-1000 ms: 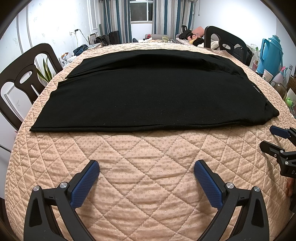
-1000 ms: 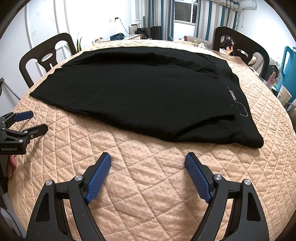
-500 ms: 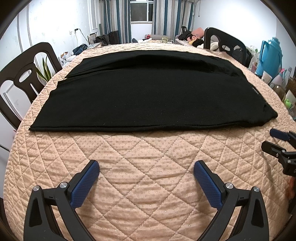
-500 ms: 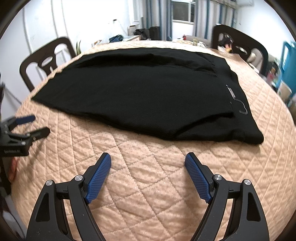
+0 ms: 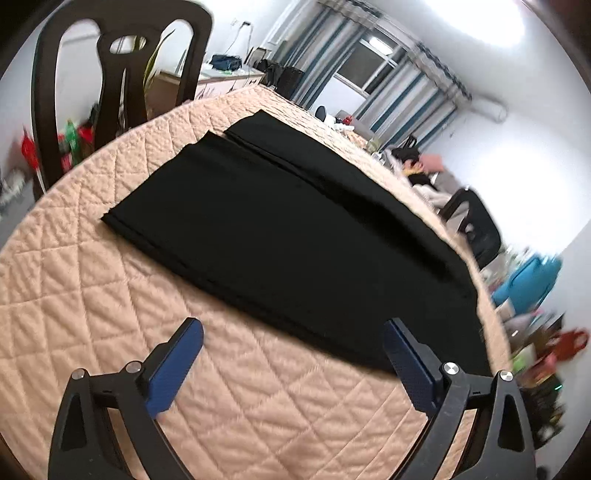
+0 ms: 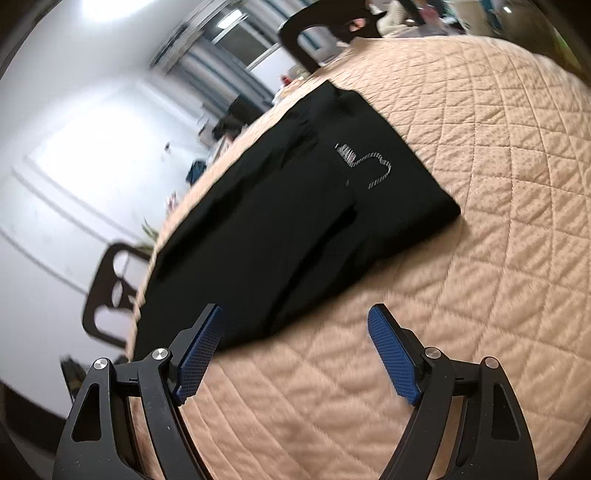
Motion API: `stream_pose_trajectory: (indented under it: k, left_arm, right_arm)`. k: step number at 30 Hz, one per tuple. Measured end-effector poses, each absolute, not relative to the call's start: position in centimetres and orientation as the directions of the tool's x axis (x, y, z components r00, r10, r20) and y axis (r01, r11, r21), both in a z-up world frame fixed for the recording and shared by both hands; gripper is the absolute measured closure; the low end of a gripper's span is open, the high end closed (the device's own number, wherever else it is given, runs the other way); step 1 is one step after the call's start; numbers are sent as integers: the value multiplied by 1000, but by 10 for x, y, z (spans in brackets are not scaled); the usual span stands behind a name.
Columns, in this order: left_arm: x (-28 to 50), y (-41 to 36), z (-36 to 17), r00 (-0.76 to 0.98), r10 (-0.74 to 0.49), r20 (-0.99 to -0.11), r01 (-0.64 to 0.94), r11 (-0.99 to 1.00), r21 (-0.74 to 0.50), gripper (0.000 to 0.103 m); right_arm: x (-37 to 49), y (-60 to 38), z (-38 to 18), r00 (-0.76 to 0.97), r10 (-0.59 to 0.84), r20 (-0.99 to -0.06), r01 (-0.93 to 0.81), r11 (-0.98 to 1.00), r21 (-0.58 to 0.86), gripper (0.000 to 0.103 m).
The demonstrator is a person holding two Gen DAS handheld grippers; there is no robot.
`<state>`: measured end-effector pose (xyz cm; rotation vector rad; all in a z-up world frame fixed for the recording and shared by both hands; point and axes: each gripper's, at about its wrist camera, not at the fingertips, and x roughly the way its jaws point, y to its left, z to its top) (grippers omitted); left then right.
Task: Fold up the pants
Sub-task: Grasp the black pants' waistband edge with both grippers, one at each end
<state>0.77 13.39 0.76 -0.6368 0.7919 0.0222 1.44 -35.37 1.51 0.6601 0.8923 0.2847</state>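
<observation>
Peach quilted cloth (image 5: 92, 295) covers the round table in both views, and white walls and striped curtains (image 5: 388, 85) stand behind it. Black pants (image 5: 280, 236) lie flat on this cloth, folded lengthwise so that one leg rests on the other.

From the left wrist camera the pants run from about 10 o'clock to about 4 o'clock across the middle of the picture. Their near edge passes just in front of the left gripper (image 5: 293, 363). Its two blue fingers (image 5: 173, 365) are wide apart and hold nothing. The right fingertip seems to overlap the edge of the fabric, but I cannot tell if it touches it. A dark chair (image 5: 110, 74) stands at 11 o'clock beside the table, and a second chair (image 5: 480, 229) is at 3 o'clock. Blue objects at the right edge are too blurred to name.

From the right wrist camera the pants (image 6: 295, 221) stretch from 7 o'clock up to 12 o'clock. The waist end, with a pale drawstring (image 6: 369, 166) lying on top, is near 1 o'clock. The right gripper (image 6: 295, 350) hovers at the lower edge, fingers (image 6: 391, 354) spread open and empty. Its left fingertip is over the edge of the fabric. A dark chair (image 6: 110, 295) is at 8 o'clock, and another (image 6: 317, 33) is at 12 o'clock. Both views are tilted and a little blurred.
</observation>
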Motion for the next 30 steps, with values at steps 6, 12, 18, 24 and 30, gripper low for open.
stream_pose_trajectory:
  k: [6, 12, 18, 24, 30]
  left_arm:
    - [28, 137, 6, 737, -160, -657, -265, 825, -499, 11]
    - [33, 140, 7, 722, -44, -690, -334, 851, -404, 55]
    - [33, 160, 2, 700, -62, -711, -354, 835, -421, 97]
    - [-2, 149, 29, 746, -107, -657, -261, 861, -436, 98]
    - [-78, 142, 38, 770, -164, -617, -170, 879, -446, 98]
  right_arm:
    - [34, -367, 9, 651, 469, -597, 128, 707, 695, 52]
    - [38, -364, 5, 665, 427, -613, 181, 704, 687, 76]
    - [39, -365, 9, 687, 395, -609, 174, 725, 666, 99]
    - [8, -377, 47, 744, 411, -527, 84, 724, 684, 100]
    - [-67, -396, 57, 742, 429, -515, 46, 734, 678, 100]
